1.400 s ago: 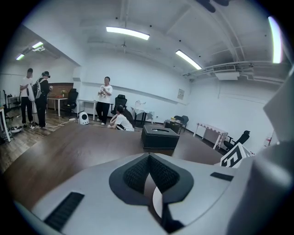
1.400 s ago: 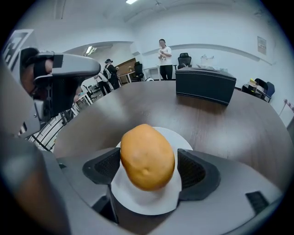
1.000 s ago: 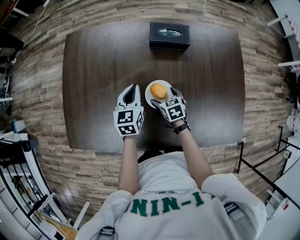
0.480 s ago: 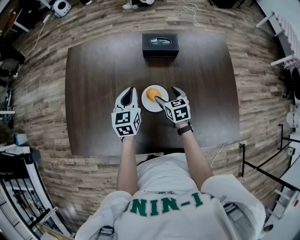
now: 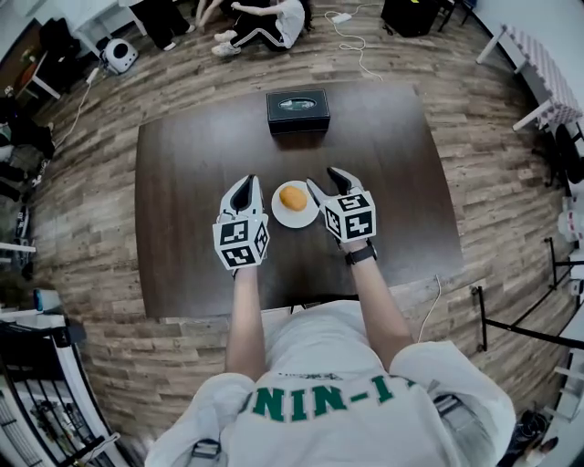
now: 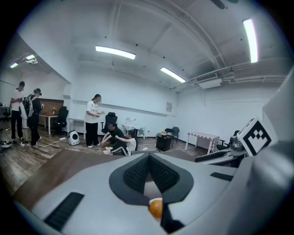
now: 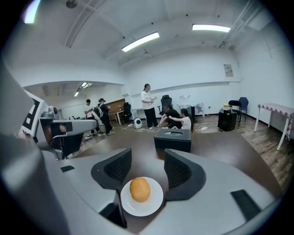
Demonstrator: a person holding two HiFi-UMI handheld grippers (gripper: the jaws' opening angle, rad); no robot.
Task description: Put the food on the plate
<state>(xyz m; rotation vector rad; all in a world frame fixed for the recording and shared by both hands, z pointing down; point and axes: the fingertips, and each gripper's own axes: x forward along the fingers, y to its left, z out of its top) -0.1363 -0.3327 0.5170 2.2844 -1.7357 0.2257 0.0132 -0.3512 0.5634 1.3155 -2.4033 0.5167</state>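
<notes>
An orange bun-like food [image 5: 293,197] lies on a small white plate [image 5: 306,214] in the middle of the dark table. My right gripper [image 5: 327,182] hovers just right of the plate. Its jaws are apart and have just been closing, with nothing between them. In the right gripper view the food [image 7: 139,189] and plate [image 7: 154,205] lie below the gap of the right gripper [image 7: 148,167]. My left gripper [image 5: 244,190] hangs left of the plate with its jaws together and empty. In the left gripper view, under the left gripper [image 6: 148,167], a bit of the food [image 6: 155,209] shows.
A black box [image 5: 297,110] stands at the table's far edge, also seen as the black box [image 7: 173,140] beyond the plate. The dark wooden table [image 5: 182,182] stands on plank flooring. Several people [image 5: 260,18] sit and stand on the floor beyond the table.
Both grippers have lifted away from the table. The right one has drawn back from the plate to its right side, and its jaws stand narrower than before.
</notes>
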